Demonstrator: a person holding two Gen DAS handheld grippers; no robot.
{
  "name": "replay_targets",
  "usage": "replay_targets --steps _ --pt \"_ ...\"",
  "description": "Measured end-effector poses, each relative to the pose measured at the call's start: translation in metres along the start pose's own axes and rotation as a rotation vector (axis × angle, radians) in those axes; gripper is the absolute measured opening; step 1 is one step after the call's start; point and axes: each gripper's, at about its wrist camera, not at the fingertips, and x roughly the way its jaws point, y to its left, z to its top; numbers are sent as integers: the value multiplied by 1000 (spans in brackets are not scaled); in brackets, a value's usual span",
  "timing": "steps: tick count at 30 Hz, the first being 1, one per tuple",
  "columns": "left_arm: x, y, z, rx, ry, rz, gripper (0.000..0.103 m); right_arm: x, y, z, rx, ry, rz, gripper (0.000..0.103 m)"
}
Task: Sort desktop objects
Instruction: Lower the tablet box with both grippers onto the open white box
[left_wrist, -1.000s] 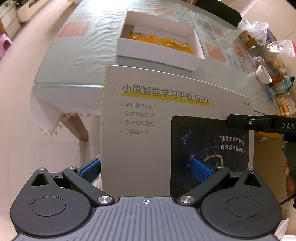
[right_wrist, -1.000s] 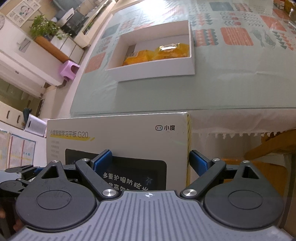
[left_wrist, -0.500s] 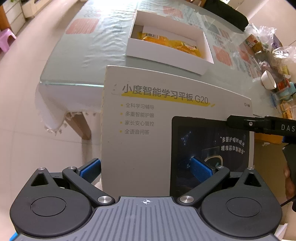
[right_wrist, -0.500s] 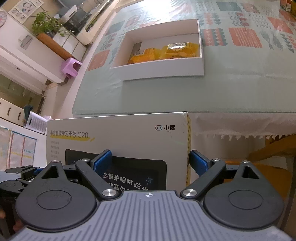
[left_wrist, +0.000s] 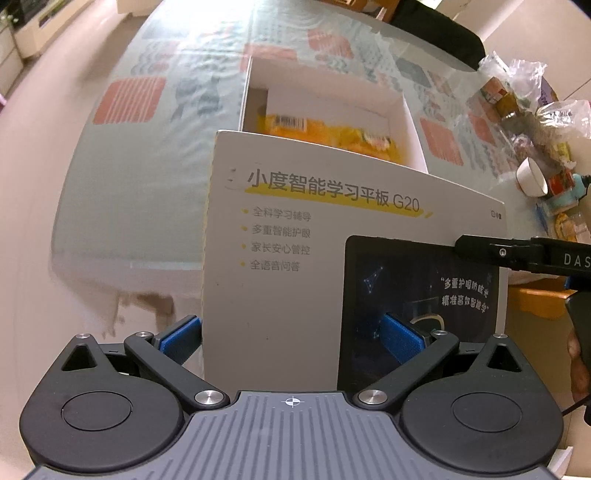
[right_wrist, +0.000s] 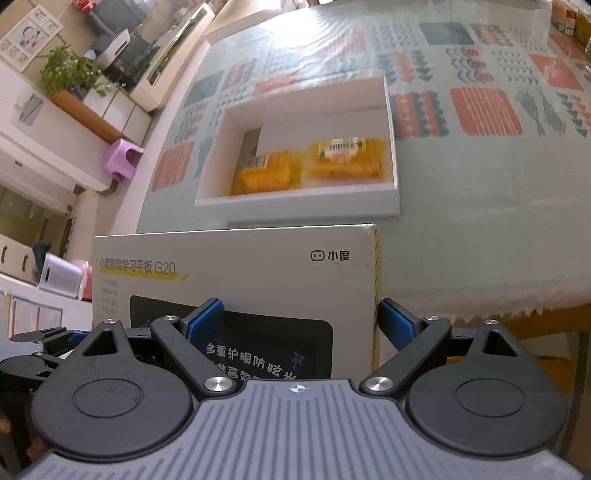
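Both grippers hold one flat white box lid printed with a tablet (left_wrist: 332, 236), also in the right wrist view (right_wrist: 258, 273). My left gripper (left_wrist: 291, 338) is shut on its left edge, and my right gripper (right_wrist: 301, 321) is shut on its right edge. The lid is in the air, over the table's near edge. Beyond it an open white box (left_wrist: 410, 122) sits on the table and holds yellow snack packets (right_wrist: 347, 155) and a white card. In the left wrist view the lid hides the box's near wall.
The table (right_wrist: 480, 206) has a patterned cloth under a clear cover. Cluttered bags, a white cup (left_wrist: 532, 179) and snacks lie at its right end. A wooden chair (right_wrist: 554, 332) stands by the table's edge. A purple stool (right_wrist: 123, 157) stands on the floor.
Both grippers have carried the lid forward and up toward the open box. The box now looks larger and closer, and the lid overlaps its near side in the left wrist view.
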Motion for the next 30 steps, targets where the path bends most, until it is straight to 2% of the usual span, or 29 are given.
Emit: replay_targets --steps 5,16,30 --pt "4 7 34 35 -12 -15 103 6 3 26 21 -31 -14 103" --pt "22 7 81 54 -13 -14 103 23 -5 67 53 -56 -19 103" --pt "56 3 141 37 16 -8 103 52 -32 126 48 -14 -17 103"
